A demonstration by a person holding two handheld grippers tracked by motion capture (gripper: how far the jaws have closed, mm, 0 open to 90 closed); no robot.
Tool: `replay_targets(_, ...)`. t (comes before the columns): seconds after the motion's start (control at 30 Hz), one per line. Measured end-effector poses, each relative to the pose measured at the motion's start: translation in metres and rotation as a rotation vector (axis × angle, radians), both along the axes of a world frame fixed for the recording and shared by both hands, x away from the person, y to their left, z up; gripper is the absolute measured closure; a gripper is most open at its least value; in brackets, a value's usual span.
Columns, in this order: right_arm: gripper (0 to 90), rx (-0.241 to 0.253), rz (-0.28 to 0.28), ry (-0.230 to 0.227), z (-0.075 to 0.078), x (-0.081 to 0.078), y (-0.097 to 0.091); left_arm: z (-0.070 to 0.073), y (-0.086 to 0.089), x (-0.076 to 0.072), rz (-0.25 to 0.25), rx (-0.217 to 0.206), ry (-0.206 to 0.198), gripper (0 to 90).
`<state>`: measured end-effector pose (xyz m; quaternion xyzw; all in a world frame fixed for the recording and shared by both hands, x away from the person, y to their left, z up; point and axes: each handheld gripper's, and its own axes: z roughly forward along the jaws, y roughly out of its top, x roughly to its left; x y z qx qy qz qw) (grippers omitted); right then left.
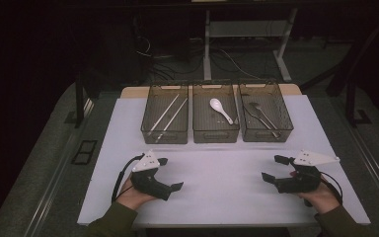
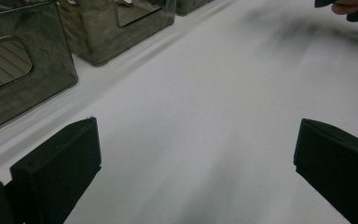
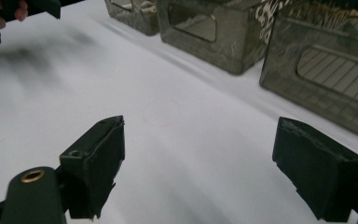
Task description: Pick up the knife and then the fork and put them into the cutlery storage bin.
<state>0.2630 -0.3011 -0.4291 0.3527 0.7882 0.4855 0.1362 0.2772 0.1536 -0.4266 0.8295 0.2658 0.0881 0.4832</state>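
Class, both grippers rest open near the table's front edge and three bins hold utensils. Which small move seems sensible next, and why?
Probably reach the right gripper forward toward the white spoon in the middle bin: it lies alone, and the gripper is open and holds nothing.

Wide bare white surface [image 1: 217, 173] between left gripper [image 1: 172, 174] and right gripper [image 1: 270, 169], free to cross. Blocked at the far side by three smoky bins set close together: left bin [image 1: 165, 133], middle bin [image 1: 215, 134], right bin [image 1: 266, 134]. Open only from above.
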Motion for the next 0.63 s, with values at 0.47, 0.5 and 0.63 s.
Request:
replay_targets(0.47, 14.3, -0.025, 0.019, 0.03, -0.0091, -0.0046, 0.0039, -0.0004, -0.0008, -0.0006, -0.002, 0.0, 0.005, 0.0)
replay_targets(0.5, 14.3, -0.023, 0.019, 0.03, -0.009, -0.0047, 0.0039, -0.0003, -0.0008, -0.0006, -0.004, 0.002, 0.005, 0.0)
replay_targets(0.63, 14.2, -0.017, 0.017, 0.03, -0.0087, -0.0046, 0.0035, -0.0004, -0.001, -0.0003, -0.005, 0.004, 0.006, 0.0)
